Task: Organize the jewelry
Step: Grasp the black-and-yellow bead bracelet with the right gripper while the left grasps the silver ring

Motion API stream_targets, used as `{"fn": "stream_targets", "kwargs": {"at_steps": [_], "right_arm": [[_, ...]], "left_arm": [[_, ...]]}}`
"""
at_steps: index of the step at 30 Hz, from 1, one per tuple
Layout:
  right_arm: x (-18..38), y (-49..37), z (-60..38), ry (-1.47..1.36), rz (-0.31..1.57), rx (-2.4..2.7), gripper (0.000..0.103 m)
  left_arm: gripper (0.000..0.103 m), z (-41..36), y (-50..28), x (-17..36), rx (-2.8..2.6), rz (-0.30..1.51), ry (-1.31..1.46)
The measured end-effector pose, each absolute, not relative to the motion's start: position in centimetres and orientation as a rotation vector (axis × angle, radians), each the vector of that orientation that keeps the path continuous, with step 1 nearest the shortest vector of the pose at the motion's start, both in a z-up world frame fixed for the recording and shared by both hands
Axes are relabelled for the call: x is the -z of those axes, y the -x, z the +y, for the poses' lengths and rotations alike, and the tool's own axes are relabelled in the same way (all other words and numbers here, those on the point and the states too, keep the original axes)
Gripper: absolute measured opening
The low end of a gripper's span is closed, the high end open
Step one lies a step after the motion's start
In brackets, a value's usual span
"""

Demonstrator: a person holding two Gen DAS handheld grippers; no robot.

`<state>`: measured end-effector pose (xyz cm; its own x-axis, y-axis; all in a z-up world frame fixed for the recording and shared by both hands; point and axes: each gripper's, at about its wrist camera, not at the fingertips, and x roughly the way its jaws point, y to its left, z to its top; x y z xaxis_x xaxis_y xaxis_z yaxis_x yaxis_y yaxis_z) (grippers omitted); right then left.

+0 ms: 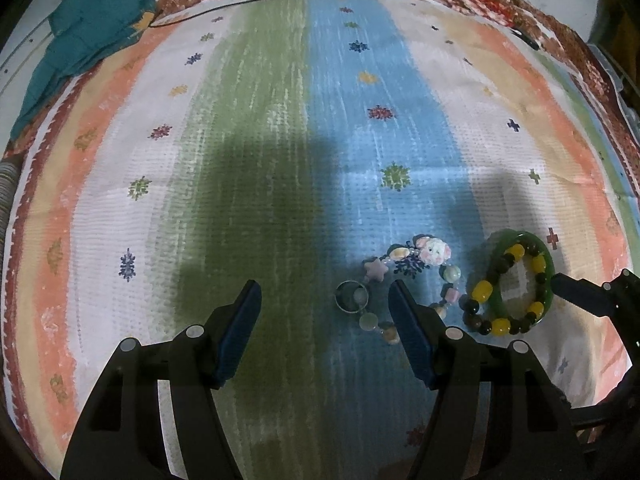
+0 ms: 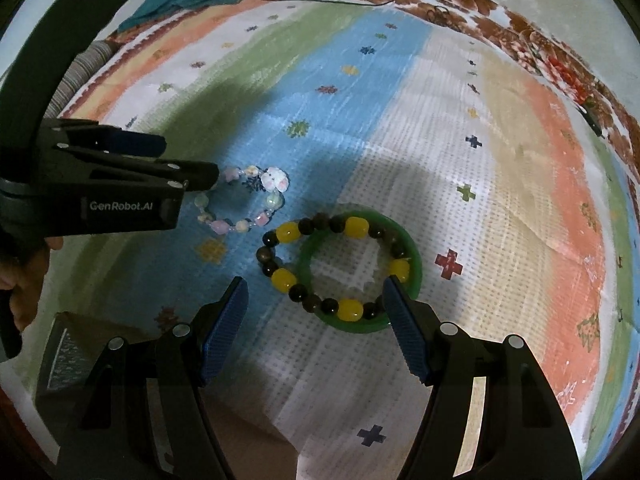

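1. Striped mat (image 1: 280, 160) – woven cloth in green, blue, white and orange bands with small cross and flower motifs; underlies all items. Landmark for this list: the green bangle.

2. Teal cloth (image 1: 92, 28) – bunched at the mat's far left corner, well apart from the bangle.

3. Left gripper (image 1: 324, 300) – black frame, blue pads, jaws spread wide and holding nothing; hovers left of the bangle over the pastel bracelet. Its right finger (image 1: 412, 336) overlaps that bracelet's near side in the left wrist view.

4. Right gripper (image 2: 316, 300) – jaws likewise parted, nothing grasped; positioned at the bangle's near side, its right finger (image 2: 404, 328) in front of the bangle's rim. Contact cannot be told.

5. Green bangle (image 2: 414, 276) – translucent ring lying flat on the white band.

6. Beaded bracelet (image 2: 320, 268) – dark brown and yellow beads, resting partly on the bangle, partly spilling over its left edge.

7. Pastel bracelet (image 2: 244, 204) – pale mixed beads, star and animal-face charm; on the blue band just left of the bangle.

8. Metal ring (image 1: 350, 297) – small, further left of the bangle, touching the pastel bracelet's beads.
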<state>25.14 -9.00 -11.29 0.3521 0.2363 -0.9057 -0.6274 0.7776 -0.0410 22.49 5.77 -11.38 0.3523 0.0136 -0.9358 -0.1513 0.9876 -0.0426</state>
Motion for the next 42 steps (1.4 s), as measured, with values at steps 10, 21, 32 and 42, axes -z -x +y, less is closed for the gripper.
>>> {"fn": "stream_targets", "kwargs": {"at_steps": [10,21,32,42], "right_arm": [[12.1,-25.4,-8.9,0.437,1.084,-0.574,0.046],[12.0,-25.8,-9.3,0.421,1.084,-0.579,0.022],[10.9,-25.4,-9.5,0.403,1.062,-0.577,0.017],[9.8,-24.9,-9.8,0.377,1.024,-0.545,0.013]], "left_arm": [[0.061,6.4,-22.9,12.5,-0.104,1.224,0.154],[0.019,5.3,-23.4,12.7,-0.047,1.200,0.145],[0.019,5.6,-22.7,11.7,-0.067,1.191,0.134],[0.019,4.9,-21.8,10.1,-0.058,1.158,0.101]]}}
